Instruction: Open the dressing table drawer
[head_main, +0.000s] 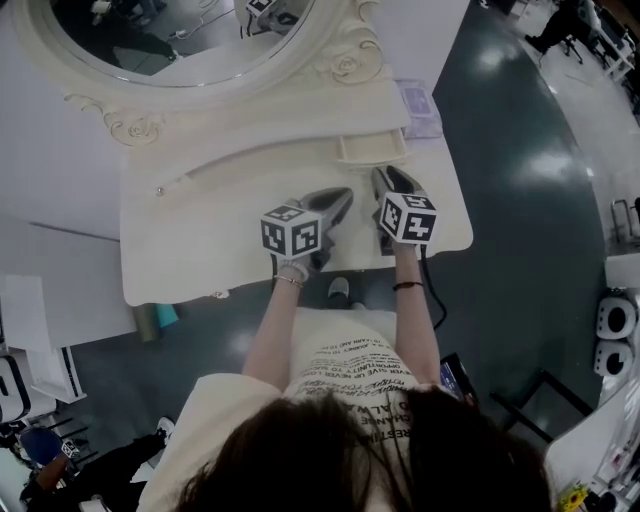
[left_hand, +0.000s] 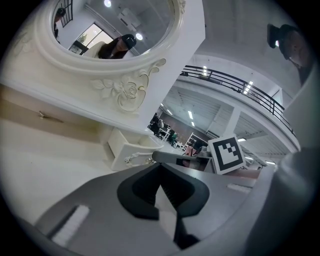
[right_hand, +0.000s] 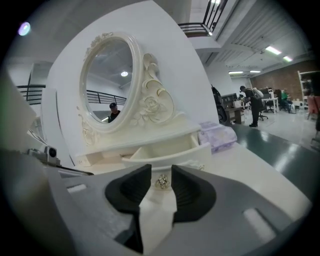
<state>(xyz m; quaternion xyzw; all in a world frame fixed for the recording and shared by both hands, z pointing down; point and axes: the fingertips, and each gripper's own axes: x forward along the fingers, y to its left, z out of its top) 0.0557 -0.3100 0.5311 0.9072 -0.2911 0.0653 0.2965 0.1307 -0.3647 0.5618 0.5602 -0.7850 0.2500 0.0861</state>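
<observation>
Right gripper (right_hand: 160, 172) sits unclenched, jaws parted either side of the knob (right_hand: 161, 181) on the pulled-out drawer (right_hand: 150, 159).

One table (head_main: 200, 250); one mirror (head_main: 180, 40); below the mirror two drawers, open drawer (head_main: 372, 148) and shut drawer (right_hand: 86, 159); beside the mirror one pack (head_main: 420, 108).
</observation>
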